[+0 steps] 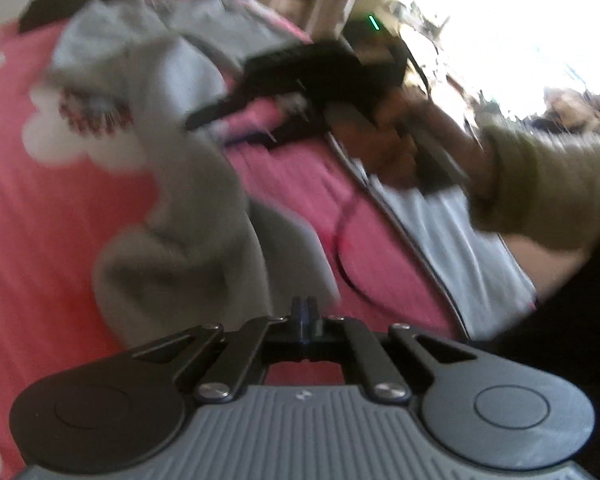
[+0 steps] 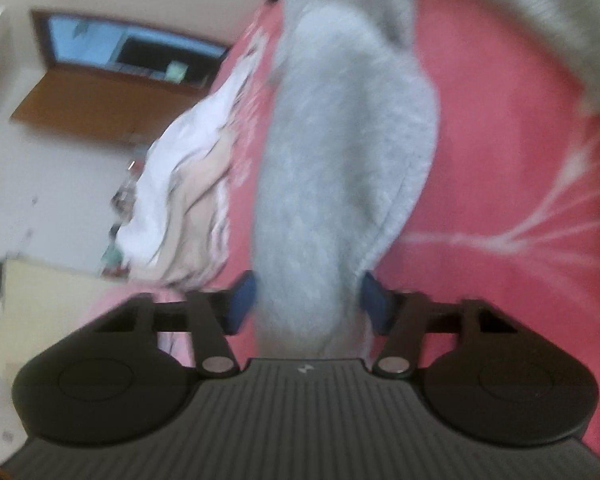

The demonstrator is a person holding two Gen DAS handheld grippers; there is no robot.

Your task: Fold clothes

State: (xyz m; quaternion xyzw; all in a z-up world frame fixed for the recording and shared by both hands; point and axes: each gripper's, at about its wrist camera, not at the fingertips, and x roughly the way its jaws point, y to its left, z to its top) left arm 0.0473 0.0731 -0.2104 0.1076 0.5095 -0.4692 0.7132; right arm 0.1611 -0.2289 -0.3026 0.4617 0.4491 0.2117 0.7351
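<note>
A grey fleece garment (image 1: 188, 208) lies bunched and partly lifted on the pink bedspread (image 1: 40, 220). My left gripper (image 1: 309, 312) is shut, its fingers together right at the garment's near edge; the blur hides whether any cloth is pinched. In the left wrist view my right gripper (image 1: 198, 120) reaches in from the right, held by a hand (image 1: 400, 140) in an olive sleeve (image 1: 540, 184). In the right wrist view the grey garment (image 2: 340, 160) runs down between the blue pads (image 2: 242, 304) of my right gripper (image 2: 308, 304), which is shut on it.
A crumpled white and beige cloth (image 2: 180, 184) lies at the bed's left edge. More grey clothing (image 1: 220, 20) sits at the back of the bed. A pale sheet (image 1: 460, 240) hangs off the bed's right side. A wooden shelf (image 2: 100, 100) is on the wall.
</note>
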